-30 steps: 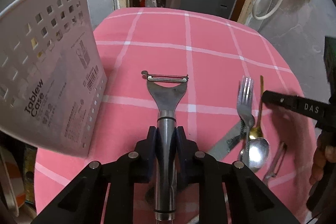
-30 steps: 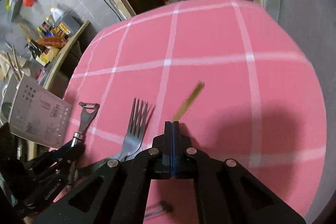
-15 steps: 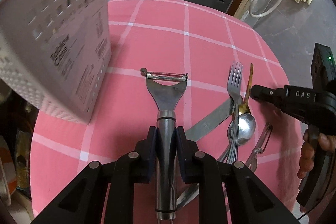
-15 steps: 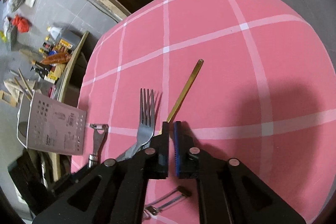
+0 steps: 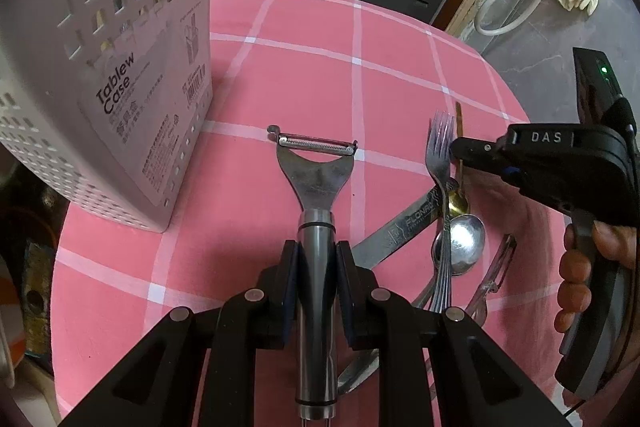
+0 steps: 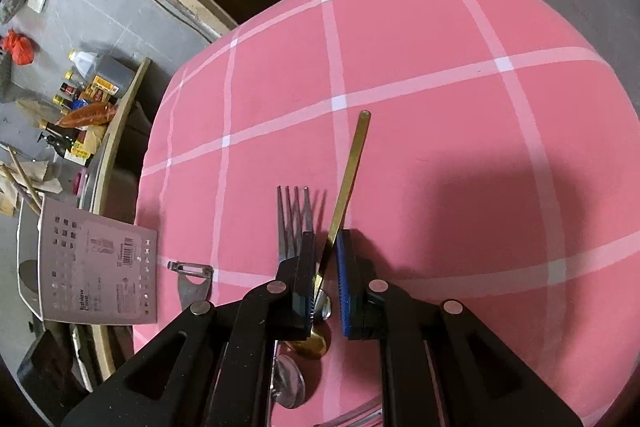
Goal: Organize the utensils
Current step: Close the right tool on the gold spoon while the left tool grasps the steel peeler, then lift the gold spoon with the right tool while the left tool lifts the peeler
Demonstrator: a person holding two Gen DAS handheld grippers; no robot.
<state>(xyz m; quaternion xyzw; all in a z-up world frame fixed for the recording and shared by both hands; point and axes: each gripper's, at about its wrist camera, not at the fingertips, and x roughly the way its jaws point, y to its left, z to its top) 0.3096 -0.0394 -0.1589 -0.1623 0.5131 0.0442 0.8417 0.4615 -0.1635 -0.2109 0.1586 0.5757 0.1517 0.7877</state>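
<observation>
Right now the left tongs (image 5: 316, 267) are pinching the round metal handle of a peeler (image 5: 316, 187), with both pads pressed on its sides. The peeler's blade is pointing away toward the far side, and it is hanging above the pink checked cloth on the desk (image 5: 280, 75).

The right tongs (image 6: 325, 267) are standing a little apart, and their jaws have just been opening. A thin gold spoon handle (image 6: 348, 179) is lying between them, close to the left pad, but I cannot tell if that pad is touching it. The right pad is staying clear of it. The gold spoon's bowl is sitting near, under the tongs.

Just left of the gold spoon, a silver fork (image 6: 294, 223) is lying with its prongs pointing far. In the left view a silver spoon (image 5: 464, 243) is lying near the fork, and a knife blade (image 5: 400, 231) is poking out from under them. Another slim utensil (image 5: 496, 267) is lying to the right of the pile. A person's hand (image 5: 592, 267) is holding the right tongs' grip.

Off to the far left, a white utensil holder (image 5: 120, 87) with small square holes is standing upright near the desk's left edge.
</observation>
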